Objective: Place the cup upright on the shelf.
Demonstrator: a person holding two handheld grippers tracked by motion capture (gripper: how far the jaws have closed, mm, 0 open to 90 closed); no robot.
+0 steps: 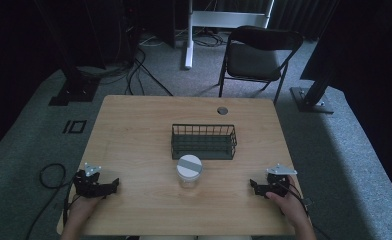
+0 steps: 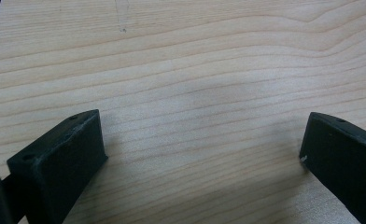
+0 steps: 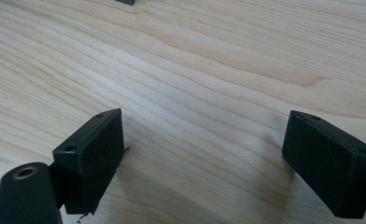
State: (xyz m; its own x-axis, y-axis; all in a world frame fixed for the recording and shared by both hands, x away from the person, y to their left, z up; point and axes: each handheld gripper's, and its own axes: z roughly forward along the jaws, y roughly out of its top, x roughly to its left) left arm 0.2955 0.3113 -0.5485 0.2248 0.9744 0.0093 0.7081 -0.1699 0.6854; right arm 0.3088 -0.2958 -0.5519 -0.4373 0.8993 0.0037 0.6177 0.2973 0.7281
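Now both grippers rest on the bench (image 1: 134,125), well apart. The left gripper (image 1: 115,184) sits at eight o'clock, fingers (image 2: 64,158) spread wide over bare wood. The right gripper (image 1: 252,185) sits at four o'clock, likewise released. Between them, at six o'clock of the basket (image 1: 204,142) and just beside it, stands the jar (image 1: 189,171), upright, lid on.
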